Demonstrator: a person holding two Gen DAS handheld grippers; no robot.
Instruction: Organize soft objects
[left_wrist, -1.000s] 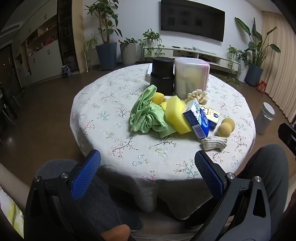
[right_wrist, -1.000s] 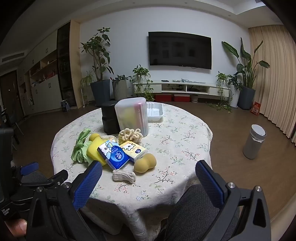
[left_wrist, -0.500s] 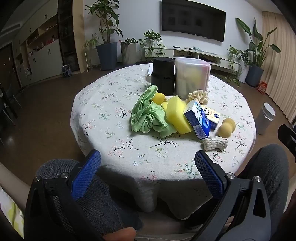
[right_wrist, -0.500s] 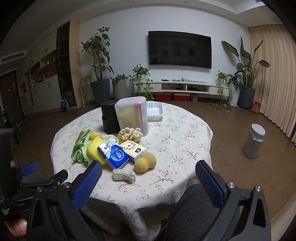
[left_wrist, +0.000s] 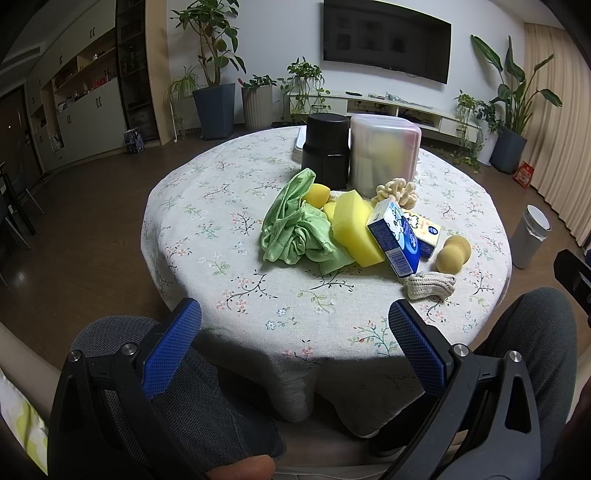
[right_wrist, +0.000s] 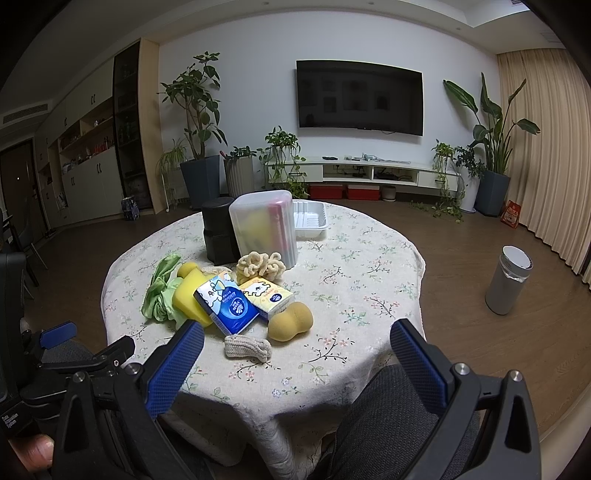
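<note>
Both grippers, left (left_wrist: 294, 325) and right (right_wrist: 296, 343), hover short of desk (left_wrist: 221, 206), fingers wide, empty. Knitted cloth (right_wrist: 246, 348) lies nearest; sponges, tissue packs, green cloth (left_wrist: 295, 230) heaped mid-desk before clear box (right_wrist: 263, 227). Best first pick: nearest loose piece, pinched at centre.

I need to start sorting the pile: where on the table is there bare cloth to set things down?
Bare tablecloth lies right of the gourd-shaped sponge and white tray, and left of the green cloth. A narrower strip runs along the near edge before the knitted pad. The centre is crowded, items touching up to the frosted container.
</note>
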